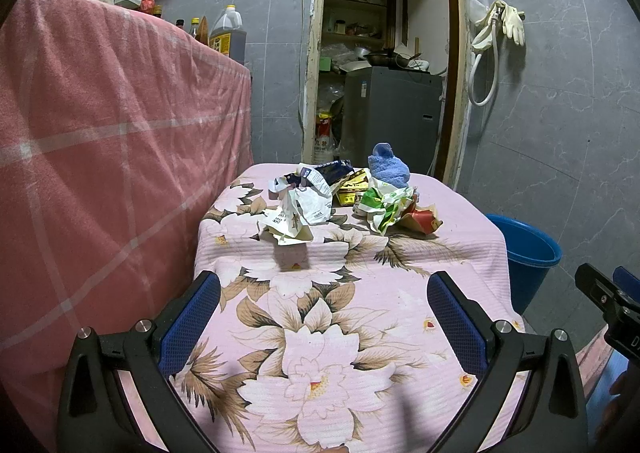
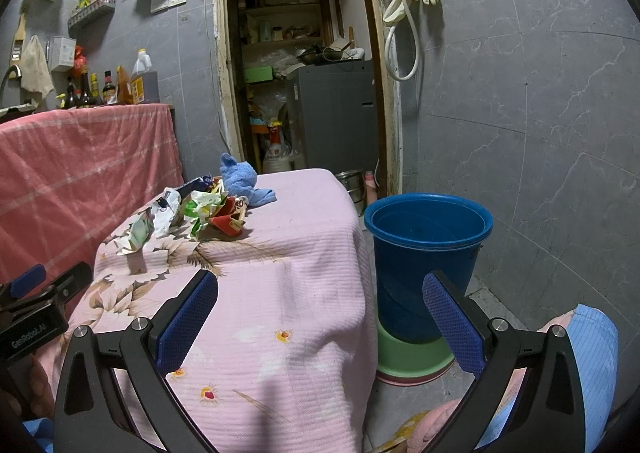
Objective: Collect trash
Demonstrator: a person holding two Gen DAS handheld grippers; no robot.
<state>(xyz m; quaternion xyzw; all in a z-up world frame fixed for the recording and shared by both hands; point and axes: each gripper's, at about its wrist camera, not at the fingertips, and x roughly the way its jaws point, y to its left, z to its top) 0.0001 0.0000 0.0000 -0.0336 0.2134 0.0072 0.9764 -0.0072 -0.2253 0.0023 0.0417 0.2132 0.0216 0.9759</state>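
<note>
Grey-tiled utility room; work surface is a small table under a pink quilted cloth with a large flower print. Nearest the cameras: left gripper and right gripper, both with blue-padded fingers spread wide and nothing between them, hovering over the near edge of the cloth. Likely staged here for a reach toward the far end.

Further out, toward the far edge: pile of crumpled paper and plastic wrappers, white, green and yellow pieces overlapping, with a torn red carton on its right side. Blue terry cloth bundle touches the pile from behind; unclear whether it counts as trash.

Round blue plastic bucket stands on the floor just beside the table's right edge, seated in a green basin. Judged the receptacle: within the right gripper's side, mouth open upward.

Beyond: doorway to a storeroom with shelves.
</note>
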